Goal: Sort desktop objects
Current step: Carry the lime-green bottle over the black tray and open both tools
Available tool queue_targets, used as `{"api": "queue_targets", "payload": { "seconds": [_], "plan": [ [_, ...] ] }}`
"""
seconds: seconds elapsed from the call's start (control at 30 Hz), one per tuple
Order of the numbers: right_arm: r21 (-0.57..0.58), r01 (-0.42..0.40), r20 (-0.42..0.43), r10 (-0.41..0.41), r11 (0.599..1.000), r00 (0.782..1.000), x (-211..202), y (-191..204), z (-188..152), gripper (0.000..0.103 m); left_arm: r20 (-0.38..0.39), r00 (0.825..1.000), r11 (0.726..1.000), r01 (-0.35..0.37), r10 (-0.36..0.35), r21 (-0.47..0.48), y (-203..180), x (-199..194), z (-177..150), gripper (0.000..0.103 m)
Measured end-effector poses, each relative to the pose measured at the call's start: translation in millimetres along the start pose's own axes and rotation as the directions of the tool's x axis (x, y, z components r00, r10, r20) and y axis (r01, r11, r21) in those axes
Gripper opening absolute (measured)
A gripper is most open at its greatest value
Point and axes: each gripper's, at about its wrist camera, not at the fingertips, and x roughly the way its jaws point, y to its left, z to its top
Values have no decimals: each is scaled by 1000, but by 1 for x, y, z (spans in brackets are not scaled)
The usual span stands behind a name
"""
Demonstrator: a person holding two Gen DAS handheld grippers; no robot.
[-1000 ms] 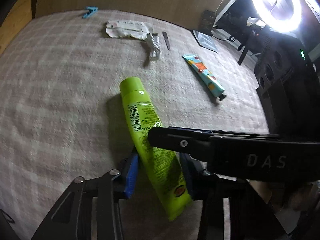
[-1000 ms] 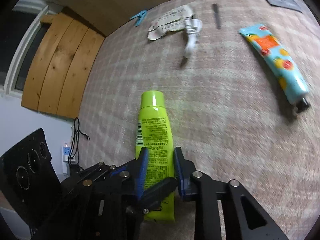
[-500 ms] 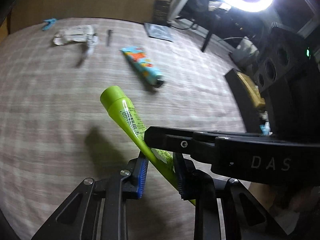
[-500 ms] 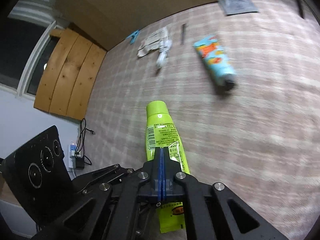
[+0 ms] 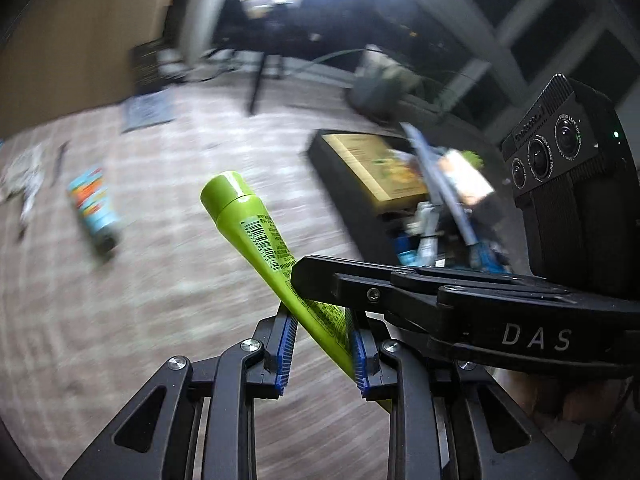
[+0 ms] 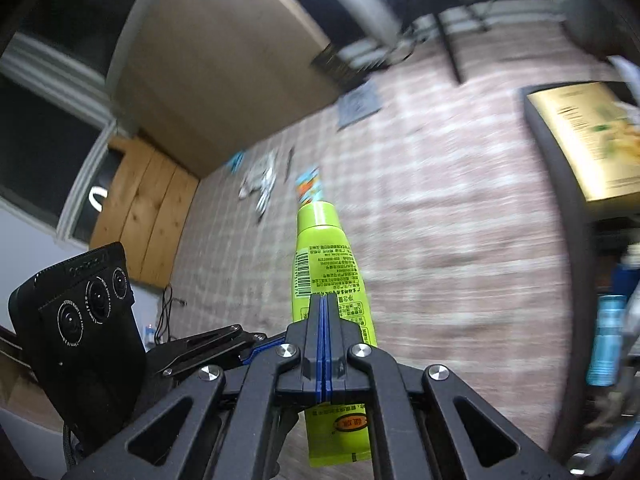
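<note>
Two grippers share one lime-green tube (image 5: pixel 256 232), which hangs in the air above the checked cloth (image 5: pixel 120 300), cap end pointing away and up.

Far left in the left wrist view, a blurred white wrapper (image 5: pixel 24 176) and a thin dark stick (image 5: pixel 61 158) lie on the cloth. Just right of them rests a blue-and-orange tube (image 5: pixel 93 205), with a grey sachet (image 5: pixel 148 111) further back. Toward the middle, the left gripper (image 5: pixel 320 346) has its blue pads against the green tube's lower body, which crosses the gap on a slant; its jaws have just been closing on the tube. The right gripper (image 5: pixel 304 276) reaches in from the right and crosses over the tube. Right of that stands a dark box (image 5: pixel 340 176) with a yellow printed card and blurred, upright items inside.

From the right wrist view, the right gripper (image 6: pixel 322 304) is pinched tight on the flat crimped end of the green tube (image 6: pixel 320 248), its blue pads nearly meeting. The box (image 6: pixel 560 168) sits at the right edge.
</note>
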Motion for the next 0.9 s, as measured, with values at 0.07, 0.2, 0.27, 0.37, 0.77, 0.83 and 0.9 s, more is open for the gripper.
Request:
{"api": "queue_targets", "payload": {
  "seconds": [0.07, 0.2, 0.27, 0.37, 0.77, 0.83, 0.9],
  "plan": [
    [27, 13, 39, -14, 1000, 999, -27, -19, 4, 2, -9, 1000, 999, 26, -26, 38, -23, 12, 9, 26],
    [69, 48, 96, -55, 996, 994, -69, -52, 10, 2, -27, 998, 993, 59, -57, 104, -66, 37, 27, 27],
    [94, 64, 123, -75, 994, 990, -89, -68, 15, 2, -40, 996, 987, 84, -79, 134, -89, 50, 37, 27],
    [123, 80, 152, -98, 989, 984, -115, -93, 18, 2, -65, 991, 978, 126, -117, 166, -118, 70, 50, 27],
    [214, 150, 172, -188, 965, 967, -166, -170, 35, 2, -125, 985, 958, 143, -114, 248, -188, 129, 77, 27],
    [214, 155, 162, -191, 964, 968, -166, -175, 37, 3, -145, 983, 957, 150, -117, 248, -192, 133, 79, 29],
    [219, 168, 150, -203, 961, 968, -170, -180, 38, 7, -151, 982, 955, 146, -110, 257, -194, 135, 80, 36]
  ]
}}
